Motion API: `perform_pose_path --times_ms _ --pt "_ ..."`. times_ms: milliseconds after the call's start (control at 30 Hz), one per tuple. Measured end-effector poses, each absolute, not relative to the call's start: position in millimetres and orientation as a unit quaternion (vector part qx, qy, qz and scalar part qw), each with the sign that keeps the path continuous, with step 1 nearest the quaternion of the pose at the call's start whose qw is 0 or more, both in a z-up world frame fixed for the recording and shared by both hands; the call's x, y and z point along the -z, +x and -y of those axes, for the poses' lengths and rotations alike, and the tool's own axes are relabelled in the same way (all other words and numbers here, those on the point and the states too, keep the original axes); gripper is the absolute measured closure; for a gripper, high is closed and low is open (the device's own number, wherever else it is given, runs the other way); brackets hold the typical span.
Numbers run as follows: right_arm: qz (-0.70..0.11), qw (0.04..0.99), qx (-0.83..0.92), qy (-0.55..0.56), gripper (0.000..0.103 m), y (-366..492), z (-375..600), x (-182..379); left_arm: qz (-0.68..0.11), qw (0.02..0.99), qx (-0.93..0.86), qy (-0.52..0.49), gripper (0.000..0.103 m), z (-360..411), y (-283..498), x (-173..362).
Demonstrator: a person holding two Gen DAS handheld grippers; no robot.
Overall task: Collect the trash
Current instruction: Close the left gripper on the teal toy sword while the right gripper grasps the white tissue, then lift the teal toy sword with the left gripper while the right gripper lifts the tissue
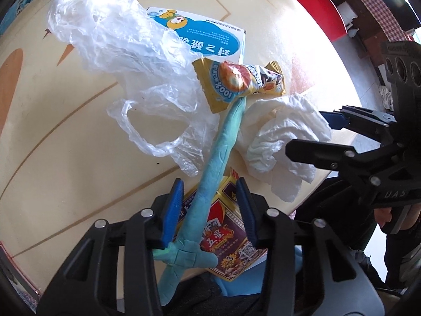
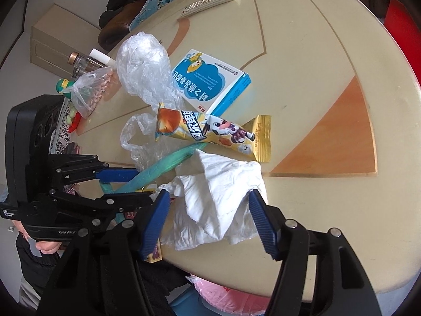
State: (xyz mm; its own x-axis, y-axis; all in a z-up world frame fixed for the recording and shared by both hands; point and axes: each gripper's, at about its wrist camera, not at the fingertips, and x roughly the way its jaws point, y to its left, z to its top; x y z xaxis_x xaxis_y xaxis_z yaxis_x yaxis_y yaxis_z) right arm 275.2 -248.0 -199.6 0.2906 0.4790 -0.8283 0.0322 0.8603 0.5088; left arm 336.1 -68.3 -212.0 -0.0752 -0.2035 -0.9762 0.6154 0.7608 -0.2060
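both tools [image 1: 209, 210] [image 2: 208, 223] gape over litter on the cream table [image 2: 315, 65].

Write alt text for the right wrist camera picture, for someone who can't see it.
The open right gripper straddles a crumpled white tissue at the edge of a round beige table. Beyond lie a gold ice-cream wrapper, a blue-and-white box and clear plastic bags.

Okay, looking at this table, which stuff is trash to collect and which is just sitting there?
Likely trash:
crumpled tissue
clear plastic bag
gold ice-cream wrapper
teal sword-shaped piece
red snack packet
blue and white box, possibly

Just lying about:
remote control
bag of peanuts
bottle
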Motion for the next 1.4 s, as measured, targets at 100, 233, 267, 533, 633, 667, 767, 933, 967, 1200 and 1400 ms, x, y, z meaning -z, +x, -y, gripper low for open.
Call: perform_pose_path --times_ms 100,233,267,533,633,667,767,933,967,1200,1400 --pt "-0.573 0.777 -0.143 0.218 0.041 273.6 247.9 198.7 -0.666 0.662 0.308 0.153 0.072 68.2 338.6 213.2" --pt "-0.572 0.779 -0.141 0.217 0.046 273.8 246.8 198.6 -0.672 0.663 0.301 0.136 0.078 67.7 347.1 209.2" --pt "-0.572 0.778 -0.142 0.218 0.048 273.2 247.3 199.1 -0.673 0.663 0.3 0.132 0.079 65.3 350.4 209.9" --pt "-0.569 0.78 -0.142 0.217 0.07 272.1 247.2 201.3 -0.672 0.667 0.296 0.126 0.081 57.8 353.3 208.1" --pt "-0.567 0.781 -0.14 0.22 0.076 271.5 248.7 201.4 -0.669 0.669 0.298 0.124 0.081 56.2 354.6 204.5" --pt "-0.566 0.782 -0.14 0.222 0.079 271.2 249.2 201.1 -0.668 0.67 0.298 0.123 0.081 56.0 352.6 202.2" --pt "-0.562 0.784 -0.142 0.224 0.084 270.9 250.1 199.7 -0.663 0.673 0.302 0.125 0.081 55.5 350.2 194.7" --pt "-0.554 0.789 -0.14 0.227 0.086 272.2 251.2 194.7 -0.665 0.673 0.3 0.122 0.081 50.3 350.7 186.6" --pt "-0.553 0.789 -0.14 0.228 0.087 272.2 251.0 193.8 -0.664 0.674 0.299 0.121 0.081 48.8 351.2 184.9" --pt "-0.547 0.793 -0.14 0.231 0.087 272.0 252.3 188.9 -0.666 0.677 0.292 0.113 0.081 34.7 352.7 177.7" --pt "-0.543 0.794 -0.142 0.233 0.087 273.6 248.5 185.9 -0.665 0.682 0.283 0.111 0.081 19.1 351.3 169.1"
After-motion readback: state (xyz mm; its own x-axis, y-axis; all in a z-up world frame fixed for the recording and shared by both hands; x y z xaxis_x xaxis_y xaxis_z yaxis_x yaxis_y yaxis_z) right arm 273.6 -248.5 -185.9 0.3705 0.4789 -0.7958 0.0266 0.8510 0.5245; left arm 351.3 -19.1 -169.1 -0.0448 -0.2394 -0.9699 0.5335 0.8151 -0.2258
